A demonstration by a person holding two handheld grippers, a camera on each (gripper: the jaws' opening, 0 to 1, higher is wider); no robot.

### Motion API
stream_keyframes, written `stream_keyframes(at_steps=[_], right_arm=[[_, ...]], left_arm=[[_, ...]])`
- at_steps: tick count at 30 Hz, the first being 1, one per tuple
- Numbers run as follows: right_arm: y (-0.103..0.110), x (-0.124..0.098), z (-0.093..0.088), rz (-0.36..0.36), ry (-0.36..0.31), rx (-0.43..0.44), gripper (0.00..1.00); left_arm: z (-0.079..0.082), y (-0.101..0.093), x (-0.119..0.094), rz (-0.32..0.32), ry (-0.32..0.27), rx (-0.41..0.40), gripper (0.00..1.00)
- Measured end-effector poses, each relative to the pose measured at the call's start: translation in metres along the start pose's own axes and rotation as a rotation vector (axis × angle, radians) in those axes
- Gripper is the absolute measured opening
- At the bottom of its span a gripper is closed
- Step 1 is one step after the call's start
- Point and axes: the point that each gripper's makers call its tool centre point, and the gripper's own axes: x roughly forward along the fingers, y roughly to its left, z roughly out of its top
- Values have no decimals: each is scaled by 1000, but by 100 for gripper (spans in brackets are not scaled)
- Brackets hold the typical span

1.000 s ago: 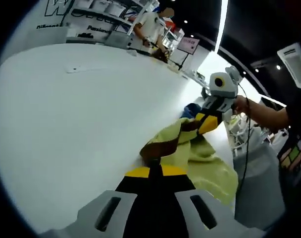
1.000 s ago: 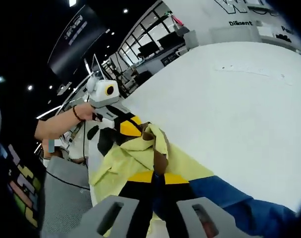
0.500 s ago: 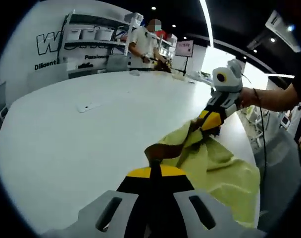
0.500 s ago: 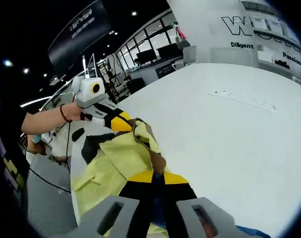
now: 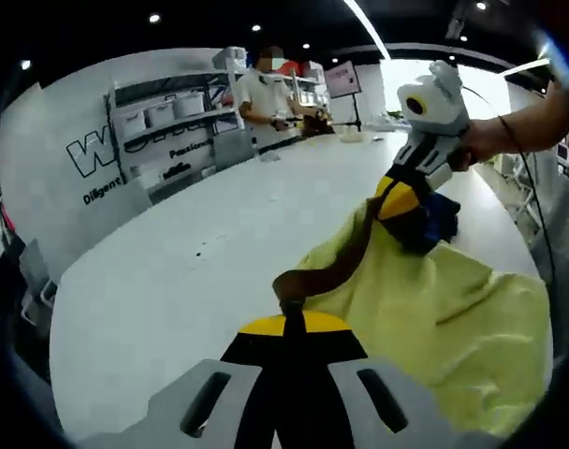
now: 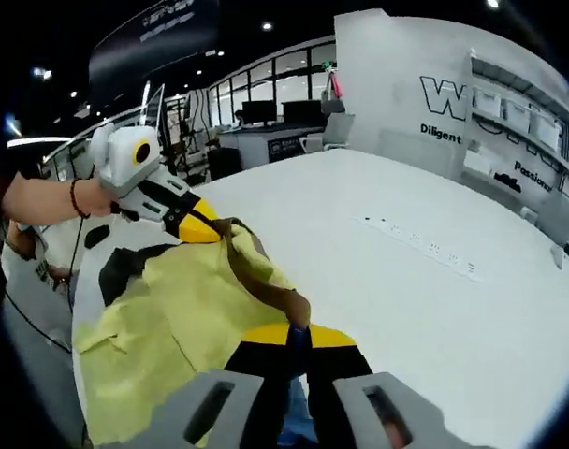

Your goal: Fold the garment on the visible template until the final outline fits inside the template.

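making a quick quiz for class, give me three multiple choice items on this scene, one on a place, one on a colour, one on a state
1. Where does the yellow garment hang?
A. between the two tools
B. on a shelf
C. on the floor

2. What colour is the trim along its held edge?
A. brown
B. red
C. white

3. How is the left tool?
A. open above the cloth
C. lying on the table
B. shut on the garment's edge

Answers:
1 A, the left tool and the right tool each pinch an end of the edge above the white table.
2 A, a brown band runs from tool to tool.
3 B, its tips meet on the trim.
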Motion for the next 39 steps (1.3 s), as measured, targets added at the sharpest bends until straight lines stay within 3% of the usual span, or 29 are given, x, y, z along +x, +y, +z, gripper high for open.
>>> stream_keyframes(at_steps=[6, 13, 17, 22, 26, 28, 34, 39], right_arm=[[-13, 17, 2, -66, 35, -148, 0], [-30, 41, -8, -130, 92, -277, 0], [-35, 53, -13, -153, 102, -302, 0], [-41, 62, -18, -187, 114, -320, 0], [-48, 69, -20, -197, 124, -342, 0], [-51, 73, -21, -199, 122, -331, 0], [-53, 80, -24, -211, 154, -403, 1], [-64, 82, -27, -222, 157, -342, 9]], left_arm=[[-4, 12, 14, 70, 36, 81, 3], [-14, 20, 28, 128, 72, 109, 3], [-22, 23, 36, 165, 102, 78, 3], [-27, 27, 44, 198, 127, 103, 3], [-34, 28, 48, 196, 146, 65, 3], [-37, 30, 51, 201, 158, 74, 3], [-42, 34, 57, 220, 196, 102, 4], [-47, 35, 60, 207, 216, 96, 6]])
